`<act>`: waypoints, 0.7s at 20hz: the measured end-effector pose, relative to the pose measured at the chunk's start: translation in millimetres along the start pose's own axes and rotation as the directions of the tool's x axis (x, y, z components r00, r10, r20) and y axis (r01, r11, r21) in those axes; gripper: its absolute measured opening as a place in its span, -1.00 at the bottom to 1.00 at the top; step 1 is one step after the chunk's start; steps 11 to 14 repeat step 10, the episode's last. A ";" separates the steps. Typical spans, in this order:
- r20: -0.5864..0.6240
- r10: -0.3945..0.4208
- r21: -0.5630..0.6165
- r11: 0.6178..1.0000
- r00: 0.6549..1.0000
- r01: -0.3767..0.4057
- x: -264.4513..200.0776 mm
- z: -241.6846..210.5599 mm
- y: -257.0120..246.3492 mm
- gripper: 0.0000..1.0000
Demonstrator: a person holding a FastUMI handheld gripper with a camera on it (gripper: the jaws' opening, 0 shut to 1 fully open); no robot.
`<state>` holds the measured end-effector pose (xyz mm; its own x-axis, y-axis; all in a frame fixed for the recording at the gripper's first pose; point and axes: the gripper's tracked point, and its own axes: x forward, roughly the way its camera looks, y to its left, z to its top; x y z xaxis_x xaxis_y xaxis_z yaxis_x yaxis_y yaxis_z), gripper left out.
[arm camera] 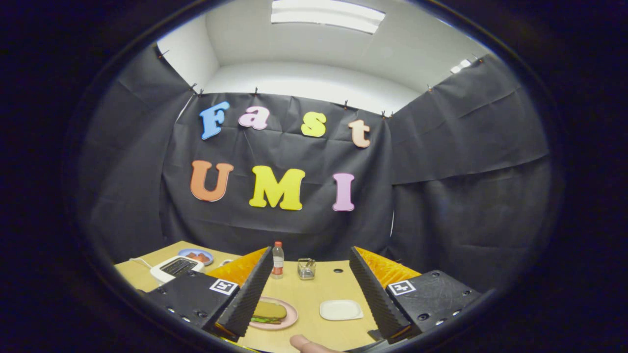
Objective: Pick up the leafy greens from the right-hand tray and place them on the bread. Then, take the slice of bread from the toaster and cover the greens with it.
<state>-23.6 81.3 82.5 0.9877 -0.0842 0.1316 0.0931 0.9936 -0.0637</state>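
Black cloth walls enclose a booth under a white ceiling with a long light panel, and a pale wooden surface fills the lower part of the scene. Tool: its two black ribbed fingers stand wide apart with nothing held between them. Near the front edge of the surface, partly behind the left finger, a round pink plate carries the sandwich: a brown top slice of bread lying over leafy greens that show at the slice's lower rim. Just beside it, between the fingers, lies an empty white square tray. At the surface's left edge stands a white toaster, with a blue dish of reddish food behind it. Along the far edge stand a small clear bottle with a red cap and a small glass holder. A fingertip of the person shows at the near edge.
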 end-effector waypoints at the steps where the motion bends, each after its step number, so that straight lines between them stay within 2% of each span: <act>1: 0.004 -0.004 -0.001 1.000 1.000 0.004 -2.5 3.0 -2.8 0.90; 14: -0.031 -0.003 0.030 1.000 1.000 0.004 -4.4 -8.2 -14.5 0.90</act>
